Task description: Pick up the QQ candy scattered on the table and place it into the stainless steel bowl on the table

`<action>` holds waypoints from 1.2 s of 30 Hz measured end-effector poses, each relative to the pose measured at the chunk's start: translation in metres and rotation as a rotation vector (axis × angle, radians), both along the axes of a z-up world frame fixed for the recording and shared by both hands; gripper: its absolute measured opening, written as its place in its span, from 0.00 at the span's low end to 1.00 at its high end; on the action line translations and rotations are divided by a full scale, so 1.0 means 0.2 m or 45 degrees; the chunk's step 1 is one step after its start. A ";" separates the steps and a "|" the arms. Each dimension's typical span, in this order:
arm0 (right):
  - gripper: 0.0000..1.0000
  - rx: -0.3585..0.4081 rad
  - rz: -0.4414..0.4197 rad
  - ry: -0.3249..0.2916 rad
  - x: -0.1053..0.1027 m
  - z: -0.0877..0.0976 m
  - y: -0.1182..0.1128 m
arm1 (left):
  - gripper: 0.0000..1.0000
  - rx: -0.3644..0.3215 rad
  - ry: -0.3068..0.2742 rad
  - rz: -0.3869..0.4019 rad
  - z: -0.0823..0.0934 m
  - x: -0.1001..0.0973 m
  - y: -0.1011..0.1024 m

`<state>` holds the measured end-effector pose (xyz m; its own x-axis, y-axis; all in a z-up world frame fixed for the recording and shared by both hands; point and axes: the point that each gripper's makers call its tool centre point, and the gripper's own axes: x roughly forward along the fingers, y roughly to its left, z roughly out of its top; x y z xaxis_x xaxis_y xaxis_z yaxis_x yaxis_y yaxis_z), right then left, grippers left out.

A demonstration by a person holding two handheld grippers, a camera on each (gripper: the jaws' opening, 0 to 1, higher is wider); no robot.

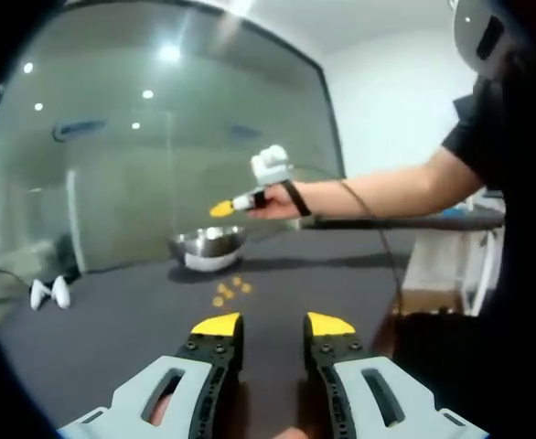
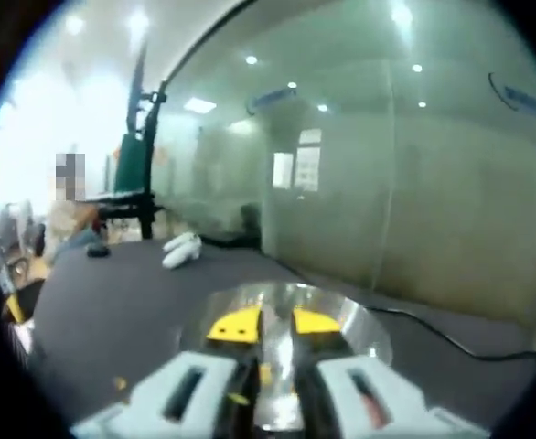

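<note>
A dark, matte counter [image 1: 112,329] stands in a room with a frosted glass wall [image 1: 158,155] and small ceiling lights reflected in it.

In the left gripper view, going left to right: two white objects [image 1: 48,292] lie near the counter's far left edge. A steel bowl [image 1: 208,247] sits further in, with a few yellow candies [image 1: 230,289] scattered on the counter just in front of it. The left gripper [image 1: 273,324] is low in the foreground, its yellow-tipped jaws apart with nothing between them. The right gripper [image 1: 222,208], held out by a person's arm [image 1: 387,187], is just above the bowl.

In the right gripper view, a green chair [image 2: 135,169] stands at far left, then the white objects [image 2: 181,249], then a black cable [image 2: 451,340] at right. The right gripper [image 2: 275,323] is over the shiny bowl [image 2: 364,334]; its jaws are narrowly parted, and I cannot tell whether they hold a candy.
</note>
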<state>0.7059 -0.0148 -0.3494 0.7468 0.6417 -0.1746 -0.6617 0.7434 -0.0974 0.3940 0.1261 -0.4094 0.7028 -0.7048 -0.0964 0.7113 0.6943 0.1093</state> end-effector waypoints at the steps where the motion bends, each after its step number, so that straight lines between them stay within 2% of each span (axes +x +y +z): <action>1: 0.12 -0.012 0.011 0.006 -0.03 -0.01 -0.01 | 0.28 -0.009 -0.007 0.010 0.01 0.00 0.02; 4: 0.13 -0.026 0.071 0.020 -0.14 -0.05 -0.01 | 0.28 -0.066 -0.015 0.031 0.05 0.02 0.05; 9: 0.12 -0.174 0.176 -0.065 -0.32 -0.14 -0.04 | 0.28 -0.021 -0.012 0.032 0.02 0.03 0.07; 13: 0.12 -0.035 0.213 -0.002 -0.48 -0.16 -0.06 | 0.28 -0.042 -0.011 0.036 0.04 0.05 0.09; 16: 0.12 -0.004 0.215 0.015 -0.59 -0.22 -0.11 | 0.28 -0.021 -0.014 0.038 0.03 0.06 0.08; 19: 0.13 -0.022 0.239 0.047 -0.67 -0.29 -0.13 | 0.28 -0.027 -0.017 0.020 0.04 0.06 0.06; 29: 0.15 -0.034 0.269 0.128 -0.84 -0.45 -0.18 | 0.28 -0.015 -0.011 0.011 0.03 0.07 0.03; 36: 0.15 -0.035 0.278 0.150 -0.86 -0.49 -0.16 | 0.28 -0.007 -0.009 0.005 0.03 0.07 0.02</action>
